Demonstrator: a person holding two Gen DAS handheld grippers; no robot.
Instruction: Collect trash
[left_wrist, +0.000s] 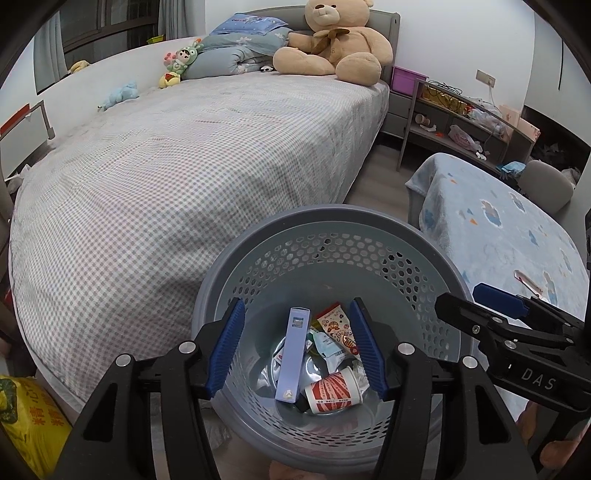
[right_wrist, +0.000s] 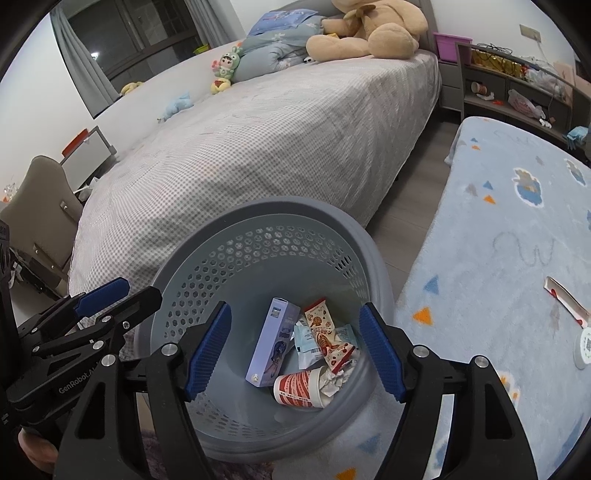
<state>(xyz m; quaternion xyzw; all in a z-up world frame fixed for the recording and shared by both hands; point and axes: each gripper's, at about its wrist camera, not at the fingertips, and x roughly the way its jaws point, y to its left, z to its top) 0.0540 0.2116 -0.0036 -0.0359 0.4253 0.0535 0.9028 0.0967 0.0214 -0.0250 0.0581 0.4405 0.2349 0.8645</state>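
Note:
A grey perforated trash basket (left_wrist: 332, 221) stands on the floor between the bed and a low table; it also shows in the right wrist view (right_wrist: 280, 206). Inside lie a purple box (left_wrist: 291, 354) (right_wrist: 271, 341), a red-and-white paper cup (left_wrist: 332, 393) (right_wrist: 297, 384), snack wrappers (left_wrist: 334, 326) (right_wrist: 327, 338) and crumpled paper (right_wrist: 338, 378). My left gripper (left_wrist: 297, 349) is open and empty above the basket. My right gripper (right_wrist: 295, 349) is open and empty above it too, and shows at the right of the left wrist view (left_wrist: 461, 299). A red-and-white wrapper (right_wrist: 569, 301) (left_wrist: 530, 282) and a white round lid (right_wrist: 585, 349) lie on the table.
The low table has a blue patterned cloth (right_wrist: 517, 229). The bed (left_wrist: 184, 166) with a checked cover holds a big teddy bear (left_wrist: 332, 40) and small toys. A cluttered shelf (left_wrist: 461, 118) stands at the back right. A yellow bag (left_wrist: 29, 424) lies at the left; a grey chair (right_wrist: 40, 206) too.

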